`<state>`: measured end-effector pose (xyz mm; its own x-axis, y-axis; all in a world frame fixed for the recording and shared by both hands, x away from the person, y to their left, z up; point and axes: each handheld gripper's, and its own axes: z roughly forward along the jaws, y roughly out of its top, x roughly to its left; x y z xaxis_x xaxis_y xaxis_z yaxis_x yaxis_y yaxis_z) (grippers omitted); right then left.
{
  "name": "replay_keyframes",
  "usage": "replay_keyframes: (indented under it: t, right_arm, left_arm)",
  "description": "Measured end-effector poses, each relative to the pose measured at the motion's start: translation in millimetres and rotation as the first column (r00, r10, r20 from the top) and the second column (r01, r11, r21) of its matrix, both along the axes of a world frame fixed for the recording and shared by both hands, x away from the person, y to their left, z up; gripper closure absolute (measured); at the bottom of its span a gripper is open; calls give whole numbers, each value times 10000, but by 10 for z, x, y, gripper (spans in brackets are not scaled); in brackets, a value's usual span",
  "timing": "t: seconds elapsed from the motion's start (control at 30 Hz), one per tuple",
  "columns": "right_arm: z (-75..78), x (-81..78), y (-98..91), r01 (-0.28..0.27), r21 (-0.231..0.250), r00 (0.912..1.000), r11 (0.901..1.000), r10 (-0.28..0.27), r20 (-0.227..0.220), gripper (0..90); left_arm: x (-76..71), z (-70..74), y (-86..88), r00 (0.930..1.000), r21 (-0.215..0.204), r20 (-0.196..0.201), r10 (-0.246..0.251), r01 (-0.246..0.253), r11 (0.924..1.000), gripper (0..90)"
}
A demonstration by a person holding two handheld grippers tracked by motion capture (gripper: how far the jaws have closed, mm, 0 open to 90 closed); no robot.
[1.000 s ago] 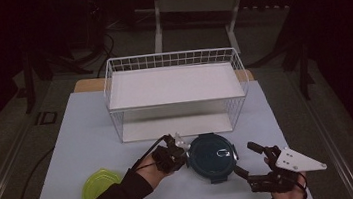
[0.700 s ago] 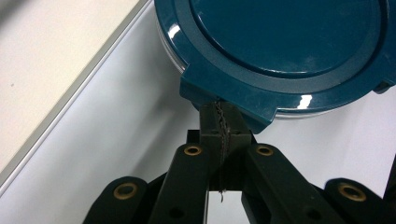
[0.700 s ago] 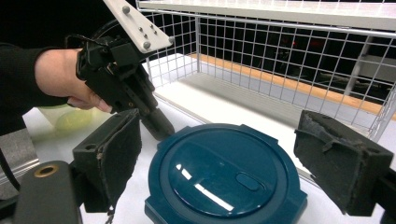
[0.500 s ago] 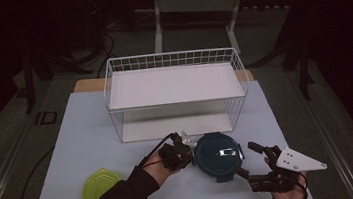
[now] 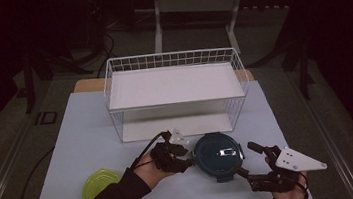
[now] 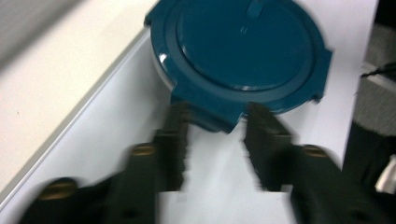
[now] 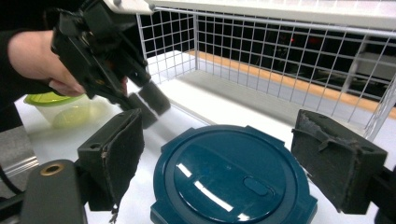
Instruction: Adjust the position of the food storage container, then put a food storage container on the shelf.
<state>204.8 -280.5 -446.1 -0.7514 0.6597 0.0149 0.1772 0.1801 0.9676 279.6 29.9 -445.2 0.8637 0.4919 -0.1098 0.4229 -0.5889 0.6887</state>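
High view: the teal round container (image 5: pixel 219 156) sits on the white table cover (image 5: pixel 83 135) in the lower middle of the frame, in front of the white wire shelf rack (image 5: pixel 176 92). A second ago the left gripper (image 5: pixel 183 158) was clamped against the container's left edge; now its jaws have just been opening and it stands just beside that edge, slightly higher, with nothing pinched. The container has also shifted a little to the right over that second. The right gripper (image 5: pixel 252 164) waits at lower right with its jaws spread, near the container's right side. A yellow-green lidded container (image 5: pixel 98 185) rests at lower left.

Left gripper view: the two black jaws stand apart, blurred by motion, on either side of a latch tab (image 6: pixel 215 119) on the teal lid (image 6: pixel 243 51), their pads apparently clear of it.

Right gripper view: the wide-spread pads (image 7: pixel 116 149) flank the teal lid, which lies low in the centre, untouched. The left gripper hangs at upper left, jaws parted.

The release suggests the left hand has finished nudging or latching; the next grasp likely falls to the right gripper.
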Motion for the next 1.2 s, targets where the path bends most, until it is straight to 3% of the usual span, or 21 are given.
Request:
replay_keyframes:
  t: [0.03, 0.07, 0.13, 0.27, 0.37, 0.47, 0.5, 0.53, 0.6, 0.7, 0.83, 0.9, 0.93, 0.97, 1.0, 1.03, 1.07, 1.1, 1.13, 1.17, 1.2]
  right_arm:
    - [0, 0, 0, 0, 0, 10000, 10000, 0, 0, 167]
    - [31, -8, 15, -79, -94, 10000, 9999, 79, 42, 167]
    - [47, -14, 27, -143, -148, 9999, 9998, 145, 94, 164]
    - [80, -8, 29, -82, -107, 9998, 9999, 84, 199, 136]
    - [90, 3, 0, 91, -59, 9997, 9999, -90, 222, 131]
    - [93, 18, -11, 139, -53, 9998, 9999, -138, 173, 130]
    - [109, 58, -46, 208, 24, 9997, 9998, -207, -111, 129]
    - [116, 75, -61, 270, 98, 9991, 9996, -266, -340, 132]
    - [129, 117, -97, 412, 181, 9960, 9990, -396, -807, 132]
    - [146, 156, -139, 515, 189, 9930, 9985, -492, -1078, 132]
    - [194, 218, -221, 660, 159, 9897, 9977, -634, -1286, 122]
    - [211, 276, -257, 826, 277, 9834, 9962, -770, -1643, 105]
    - [212, 344, -297, 726, 462, 9736, 9963, -607, -2202, 105]
    - [212, 344, -297, 726, 462, 9736, 9963, -607, -2202, 105]
    - [200, 408, -349, 734, 633, 9654, 9953, -550, -2550, 117]
    - [200, 408, -349, 734, 633, 9654, 9953, -550, -2550, 117]
    - [174, 468, -394, 822, 730, 9516, 9939, -566, -3021, 136]
    - [174, 468, -394, 822, 730, 9516, 9939, -566, -3021, 136]
    - [127, 523, -430, 816, 844, 9359, 9931, -472, -3490, 141]
    - [127, 523, -430, 816, 844, 9359, 9931, -472, -3490, 141]
    - [100, 544, -449, 873, 882, 9271, 9923, -485, -3717, 155]
  left_arm:
    - [0, 0, 0, 10000, 0, 0, 0, 0, 10000, 450]
    - [-23, 58, 27, 10000, -508, 15, 52, -51, 9987, 369]
    - [-52, 106, 57, 9998, -1002, 48, -184, 188, 9948, 285]
    - [-84, 170, 75, 9999, -1459, 112, -122, 137, 9892, 120]
    - [-95, 235, 90, 9999, -2280, -1, -170, 165, 9735, 21]
    - [-98, 247, 88, 9996, -2548, 90, -252, 267, 9666, 15]
    - [-84, 259, 67, 9992, -2906, 90, -389, 399, 9560, 14]
    - [-72, 258, 58, 9994, -3021, 29, -355, 347, 9526, 14]
    - [-52, 256, 50, 9996, -3023, -77, -257, 222, 9530, 15]
    - [6, 253, 19, 9995, -3099, -283, -115, 22, 9508, 15]
    - [93, 233, -24, 9961, -3371, -867, 130, -416, 9406, 15]
    - [147, 203, -47, 9911, -3281, -1320, 194, -622, 9426, 16]
    - [166, 182, -57, 9886, -3338, -1482, 274, -761, 9396, 20]
    - [191, 159, -62, 9848, -3329, -1707, 309, -872, 9389, 20]
    - [242, 102, -65, 9738, -3250, -2217, 500, -1222, 9378, 21]
    - [242, 102, -65, 9738, -3250, -2217, 500, -1222, 9378, 22]
    - [269, 71, -62, 9651, -3120, -2543, 628, -1434, 9392, 22]
    - [294, 34, -56, 9550, -3064, -2861, 779, -1682, 9369, 22]
    - [338, -45, -33, 9363, -2971, -3382, 949, -2019, 9333, 24]
    - [338, -45, -33, 9363, -2971, -3382, 949, -2019, 9333, 32]
    - [353, -88, -33, 9264, -2796, -3597, 1108, -2204, 9345, 32]
